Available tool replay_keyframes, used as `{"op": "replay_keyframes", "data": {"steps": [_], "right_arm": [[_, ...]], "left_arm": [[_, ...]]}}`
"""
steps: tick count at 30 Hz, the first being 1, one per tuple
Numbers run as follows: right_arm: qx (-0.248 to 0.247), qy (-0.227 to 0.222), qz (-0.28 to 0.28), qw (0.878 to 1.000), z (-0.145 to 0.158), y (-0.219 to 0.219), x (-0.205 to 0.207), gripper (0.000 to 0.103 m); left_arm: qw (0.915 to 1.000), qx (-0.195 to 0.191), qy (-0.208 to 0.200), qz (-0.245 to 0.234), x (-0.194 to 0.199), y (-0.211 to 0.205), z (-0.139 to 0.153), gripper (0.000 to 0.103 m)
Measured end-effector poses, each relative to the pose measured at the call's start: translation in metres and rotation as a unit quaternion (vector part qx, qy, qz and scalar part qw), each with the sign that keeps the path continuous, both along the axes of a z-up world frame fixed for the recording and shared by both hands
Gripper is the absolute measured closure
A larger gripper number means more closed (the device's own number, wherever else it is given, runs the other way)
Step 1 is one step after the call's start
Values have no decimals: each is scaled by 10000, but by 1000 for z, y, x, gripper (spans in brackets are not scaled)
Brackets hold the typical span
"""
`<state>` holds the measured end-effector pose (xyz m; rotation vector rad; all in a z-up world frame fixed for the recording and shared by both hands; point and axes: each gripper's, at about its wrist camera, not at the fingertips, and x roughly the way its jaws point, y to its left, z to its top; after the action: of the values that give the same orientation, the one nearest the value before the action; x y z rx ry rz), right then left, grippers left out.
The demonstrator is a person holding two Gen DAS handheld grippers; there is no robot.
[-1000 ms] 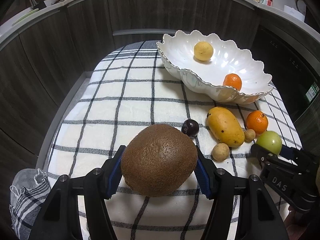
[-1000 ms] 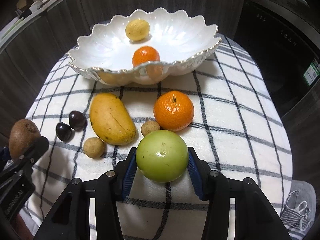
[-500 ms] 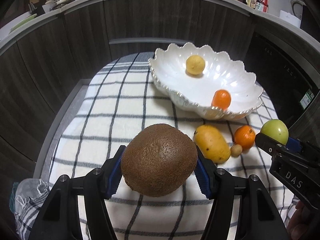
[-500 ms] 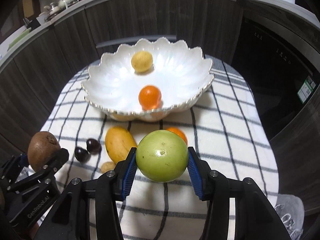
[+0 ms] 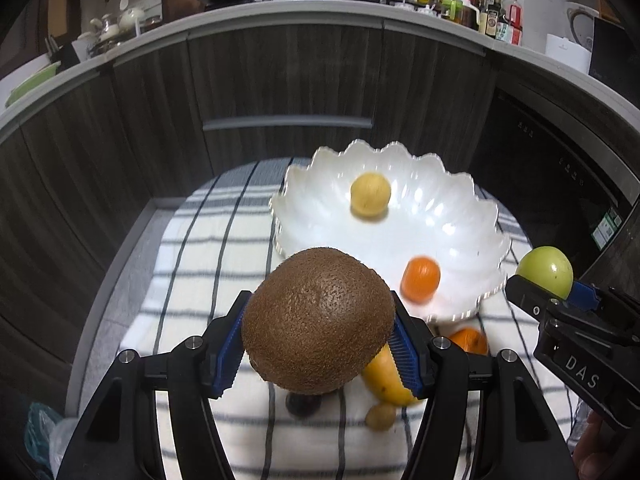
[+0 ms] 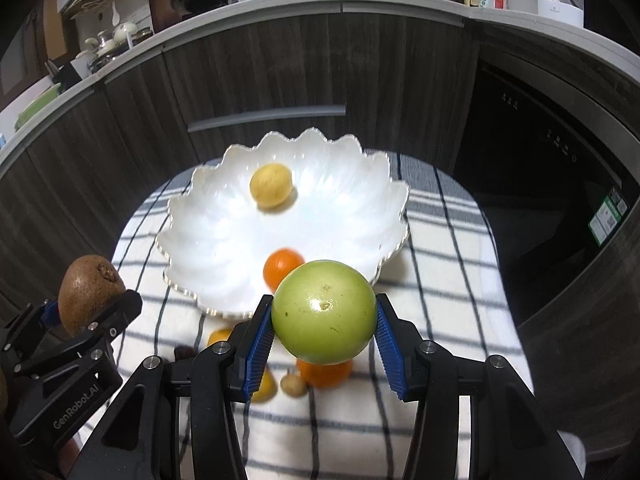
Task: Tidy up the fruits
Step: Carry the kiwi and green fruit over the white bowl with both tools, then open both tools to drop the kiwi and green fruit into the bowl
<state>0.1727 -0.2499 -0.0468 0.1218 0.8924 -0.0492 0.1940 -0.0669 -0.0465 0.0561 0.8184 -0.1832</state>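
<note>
My left gripper (image 5: 318, 344) is shut on a brown kiwi (image 5: 318, 320), held above the checked cloth near the front left rim of the white scalloped bowl (image 5: 316, 204). My right gripper (image 6: 324, 340) is shut on a green apple (image 6: 324, 312), held above the bowl's front rim (image 6: 188, 280). The bowl holds a yellow lemon (image 5: 370, 199) and an orange (image 5: 420, 283). In the right wrist view the kiwi (image 6: 90, 294) shows at the left; in the left wrist view the apple (image 5: 545, 276) shows at the right.
On the cloth (image 5: 200, 280) in front of the bowl lie a yellow mango (image 5: 386, 380), an orange (image 5: 470, 340), a small tan fruit (image 5: 380, 416) and a dark plum (image 5: 304, 402), partly hidden. Dark cabinets (image 5: 280, 80) stand behind; a dark appliance (image 6: 560, 200) stands right.
Both grippers have risen and moved forward toward the bowl with their fruits held. The loose fruits now sit low in view, under the grippers.
</note>
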Motion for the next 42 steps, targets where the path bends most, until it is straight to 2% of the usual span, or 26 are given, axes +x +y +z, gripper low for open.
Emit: {"op": "replay_keyframes", "data": {"steps": [9,20,42], "right_arm": [[-46,-94,-41,9999,9,-11,31,54],[-32,46,-99,9999,0,-20,66,54],[204,484,-200,9984,-36,-27,95,54]], "left_arm": [[9999,-24,-24,-118,37,-14,5,40],[9997,-10,101,-199,73,-24,-6,40],[9979,47,596,-263,102,-34,-40,40]]}}
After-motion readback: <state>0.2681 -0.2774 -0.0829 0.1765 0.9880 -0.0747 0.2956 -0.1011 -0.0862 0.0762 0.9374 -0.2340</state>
